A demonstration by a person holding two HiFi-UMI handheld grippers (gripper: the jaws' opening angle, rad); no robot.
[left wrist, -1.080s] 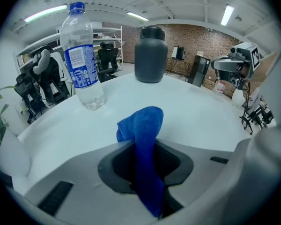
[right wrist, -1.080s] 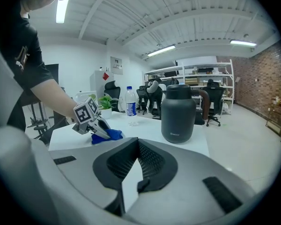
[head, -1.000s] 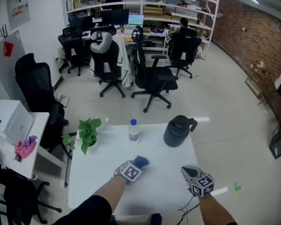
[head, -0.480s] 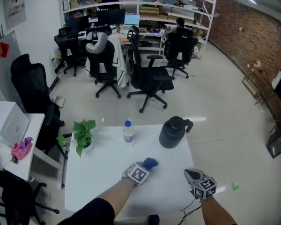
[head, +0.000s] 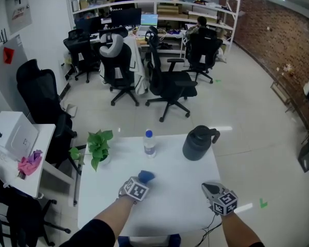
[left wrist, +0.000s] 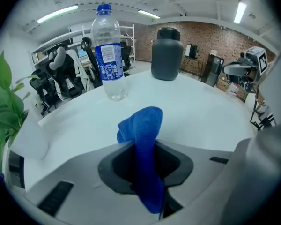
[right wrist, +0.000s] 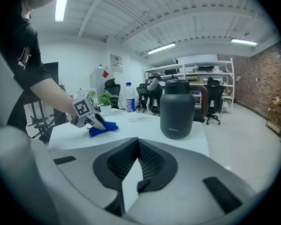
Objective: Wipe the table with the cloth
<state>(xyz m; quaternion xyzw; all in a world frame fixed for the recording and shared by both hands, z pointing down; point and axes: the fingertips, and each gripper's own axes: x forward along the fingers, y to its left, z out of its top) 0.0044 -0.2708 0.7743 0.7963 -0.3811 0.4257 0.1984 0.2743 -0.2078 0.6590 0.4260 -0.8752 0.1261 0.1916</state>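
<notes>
The left gripper (head: 138,185) is clamped on the blue cloth (head: 146,176). In the left gripper view its jaws stand only partly closed because the bunched fabric fills the gap between them. A fold of cloth (left wrist: 143,135) sticks out past the tips toward the far side. That loose end is what meets the white table (head: 170,210), so the grip suits wiping: the soft part leads and the hard jaws stay off the surface. The cloth lies near the middle of the table, on the near side of the water bottle (head: 149,143). The potted plant (head: 98,147) stands to its far left and the dark jug (head: 198,143) to its far right, all three well apart from it. Those three objects line the far edge, which leaves the near part of the table open for strokes.

The left forearm reaches in from the near left corner, angled toward the far right. The wrist is bent so the gripper tips steeply down onto the tabletop. How firmly the cloth presses on the surface is hard to judge from the head view.

The right gripper (head: 208,188) sits over the near right part of the table and points only slightly downward, toward the jug. Its jaws appear to meet at the tips with nothing between them, so it is probably just parked out of the wiping path. Its arm comes straight up from the near edge.
</notes>
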